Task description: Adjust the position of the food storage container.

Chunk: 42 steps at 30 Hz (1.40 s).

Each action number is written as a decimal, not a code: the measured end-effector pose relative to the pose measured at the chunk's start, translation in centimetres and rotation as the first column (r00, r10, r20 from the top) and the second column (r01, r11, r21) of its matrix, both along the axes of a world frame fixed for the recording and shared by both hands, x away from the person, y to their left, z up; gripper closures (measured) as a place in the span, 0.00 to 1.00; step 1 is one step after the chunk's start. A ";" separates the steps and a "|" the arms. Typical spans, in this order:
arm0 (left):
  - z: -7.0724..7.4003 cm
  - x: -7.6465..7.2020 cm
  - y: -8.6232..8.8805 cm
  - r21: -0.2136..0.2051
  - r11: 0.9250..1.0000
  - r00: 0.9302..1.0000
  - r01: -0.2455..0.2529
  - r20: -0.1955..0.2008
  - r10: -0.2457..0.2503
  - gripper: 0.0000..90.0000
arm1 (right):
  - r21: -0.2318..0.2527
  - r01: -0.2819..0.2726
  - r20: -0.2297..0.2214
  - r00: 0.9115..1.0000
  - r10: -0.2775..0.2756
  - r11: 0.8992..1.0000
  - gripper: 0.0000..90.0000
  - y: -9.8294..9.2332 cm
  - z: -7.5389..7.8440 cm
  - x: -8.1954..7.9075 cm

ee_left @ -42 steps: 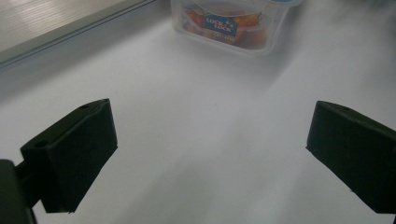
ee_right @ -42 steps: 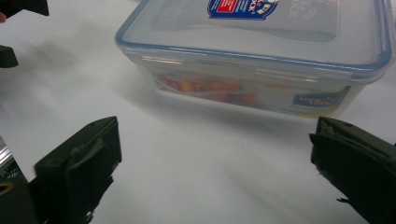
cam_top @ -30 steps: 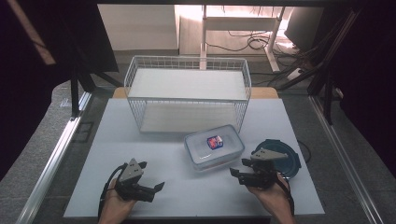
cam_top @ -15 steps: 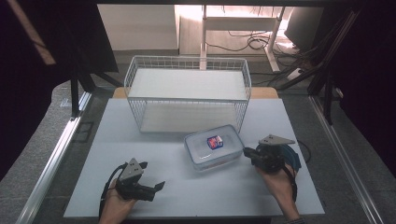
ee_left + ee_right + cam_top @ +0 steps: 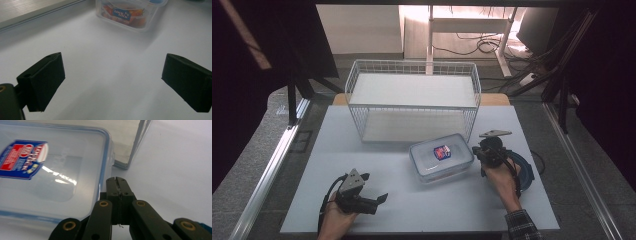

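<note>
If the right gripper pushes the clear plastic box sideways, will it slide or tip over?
Probably slide: the plastic box is low and wide and sits flat on the smooth white table. It looks rigid, so it should not bend. Its glossy lid may be slippery for the right gripper, whose jaws are shut beside its edge.

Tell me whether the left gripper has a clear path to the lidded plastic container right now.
Probably yes. The left gripper has its jaws wide open and points toward the lidded plastic container, with bare white table between them. The right gripper, jaws closed, sits at the container's far side, out of that path.
</note>
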<state>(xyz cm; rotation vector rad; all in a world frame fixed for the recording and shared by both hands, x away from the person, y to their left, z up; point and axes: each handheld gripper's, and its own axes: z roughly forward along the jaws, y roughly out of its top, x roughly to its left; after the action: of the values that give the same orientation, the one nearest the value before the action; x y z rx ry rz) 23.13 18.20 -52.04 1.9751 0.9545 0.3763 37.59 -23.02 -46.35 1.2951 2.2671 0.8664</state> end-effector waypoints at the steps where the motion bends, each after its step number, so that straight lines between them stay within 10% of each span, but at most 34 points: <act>1: 0.0 0.0 0.0 -0.001 1.000 1.000 -0.001 0.000 0.001 0.05 | -0.021 0.001 -0.003 1.000 -0.001 1.000 0.99 0.2 -0.1 0.2; 10: 0.0 1.3 0.7 -0.022 0.998 0.997 -0.061 -0.039 0.060 0.07 | 0.019 -0.083 -0.041 0.996 0.084 0.996 0.99 1.3 -0.4 -0.8; 16: 0.2 3.3 1.1 0.029 0.984 0.983 -0.174 -0.052 0.176 0.09 | 0.067 -0.161 -0.067 0.984 0.165 0.985 0.99 3.5 -0.8 -2.1; 21: 0.3 5.3 1.4 0.075 0.972 0.973 -0.222 -0.041 0.226 0.36 | 0.088 -0.195 -0.075 0.977 0.202 0.977 0.99 4.8 -1.2 -2.2; 30: -0.9 8.1 -1.2 0.063 0.989 0.979 -0.135 -0.144 0.143 0.89 | 0.088 -0.174 -0.089 0.979 0.182 0.981 0.99 5.3 -2.3 -1.1; 33: -1.2 7.9 -1.7 0.109 0.989 0.981 -0.096 -0.155 0.113 0.96 | 0.076 -0.185 -0.086 0.978 0.191 0.980 0.99 5.5 -2.3 -1.6; 42: -0.7 6.8 -0.8 0.071 0.991 0.975 -0.109 -0.189 0.121 1.00 | 0.037 -0.236 -0.108 0.965 0.239 0.971 0.99 6.4 -2.8 -3.8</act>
<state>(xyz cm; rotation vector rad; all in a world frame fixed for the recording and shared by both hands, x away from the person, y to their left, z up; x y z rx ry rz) 29.89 17.36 -52.76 2.0441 1.1972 0.2843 33.78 -16.57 -49.12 1.1216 2.5468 0.9238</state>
